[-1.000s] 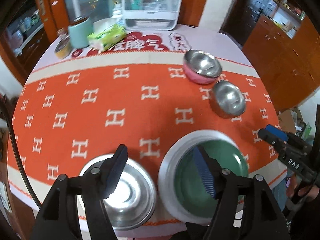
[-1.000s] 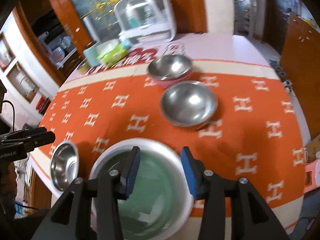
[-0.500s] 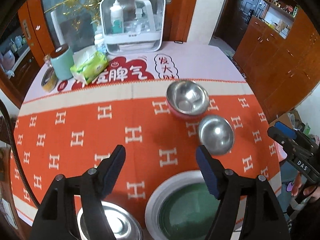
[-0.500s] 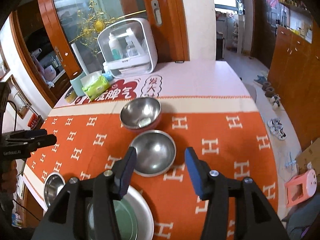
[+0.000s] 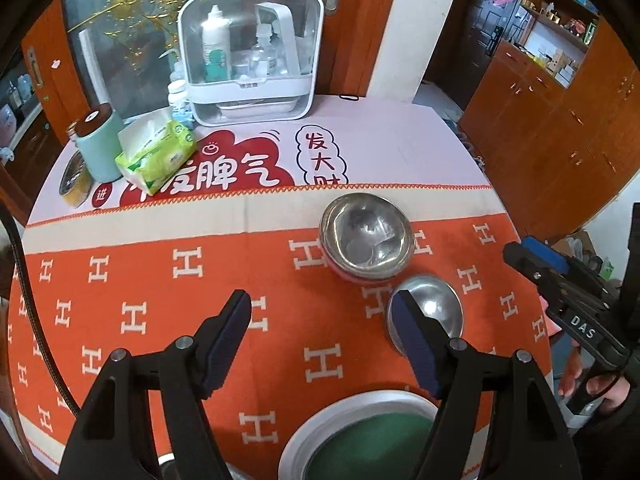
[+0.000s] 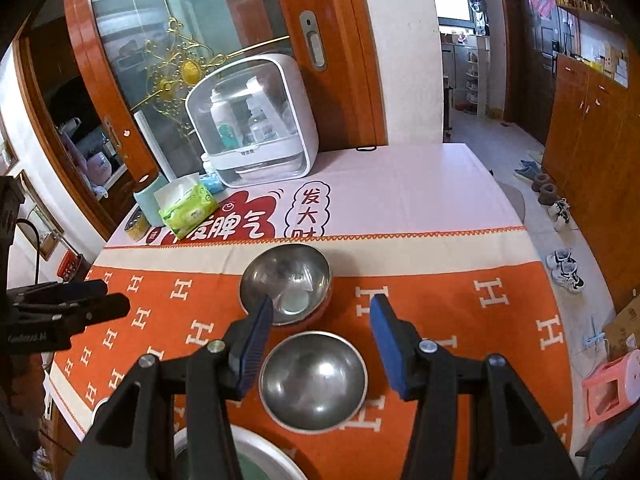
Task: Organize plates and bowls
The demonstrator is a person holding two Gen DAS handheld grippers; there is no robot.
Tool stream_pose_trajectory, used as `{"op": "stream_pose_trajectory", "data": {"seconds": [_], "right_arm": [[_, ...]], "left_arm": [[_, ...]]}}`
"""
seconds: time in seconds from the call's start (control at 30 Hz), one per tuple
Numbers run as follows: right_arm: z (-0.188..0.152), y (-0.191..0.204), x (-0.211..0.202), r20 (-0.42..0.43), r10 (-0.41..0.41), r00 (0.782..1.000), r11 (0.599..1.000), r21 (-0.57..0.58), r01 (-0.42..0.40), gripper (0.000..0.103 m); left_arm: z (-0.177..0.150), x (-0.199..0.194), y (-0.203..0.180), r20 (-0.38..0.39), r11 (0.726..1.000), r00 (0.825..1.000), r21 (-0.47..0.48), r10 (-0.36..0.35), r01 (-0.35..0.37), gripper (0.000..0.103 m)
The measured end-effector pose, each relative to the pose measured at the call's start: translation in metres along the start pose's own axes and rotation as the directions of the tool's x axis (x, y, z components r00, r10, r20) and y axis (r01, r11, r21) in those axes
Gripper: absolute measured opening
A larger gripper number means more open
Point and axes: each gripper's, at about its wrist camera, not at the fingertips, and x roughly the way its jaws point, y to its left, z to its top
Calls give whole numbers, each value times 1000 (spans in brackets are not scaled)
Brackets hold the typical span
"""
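Observation:
A steel bowl with a pink outside (image 5: 366,237) (image 6: 287,283) sits mid-table on the orange cloth. A smaller plain steel bowl (image 5: 430,312) (image 6: 314,380) stands just in front of it. A green plate with a white rim (image 5: 368,440) (image 6: 256,456) lies at the near edge. My left gripper (image 5: 322,338) is open and empty, raised above the cloth left of the small bowl. My right gripper (image 6: 322,340) is open and empty, raised over the two bowls. Each gripper shows in the other's view, the right (image 5: 540,260) and the left (image 6: 80,304).
At the back of the table stand a white clear-fronted storage box (image 5: 250,60), a green tissue pack (image 5: 158,156), a mint canister (image 5: 98,142) and a small tin (image 5: 72,180). A pink stool (image 6: 612,380) and shoes are on the floor at right.
Both grippers have risen and pulled back from the table's near edge. The plate and the left steel bowl have slid toward the bottom of the views; the left bowl is now almost out of sight.

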Motion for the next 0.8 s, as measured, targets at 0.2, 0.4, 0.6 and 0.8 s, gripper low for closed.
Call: {"op": "stream_pose_trajectory", "data": {"seconds": [0.2, 0.4, 0.6, 0.8], "right_arm": [[1, -10, 29, 3, 45, 999, 998, 54, -45, 51], [-5, -17, 56, -8, 75, 997, 993, 87, -74, 51], [-13, -21, 85, -55, 132, 990, 982, 142, -123, 51], [-19, -22, 109, -99, 172, 980, 973, 171, -153, 51]], "left_arm": [[8, 28, 1, 6, 1000, 1000, -11, -29, 29, 72], [12, 64, 4, -15, 998, 999, -49, -50, 50, 72], [14, 96, 4, -49, 998, 998, -56, -44, 41, 71], [15, 125, 3, -87, 996, 995, -77, -42, 36, 71]]}}
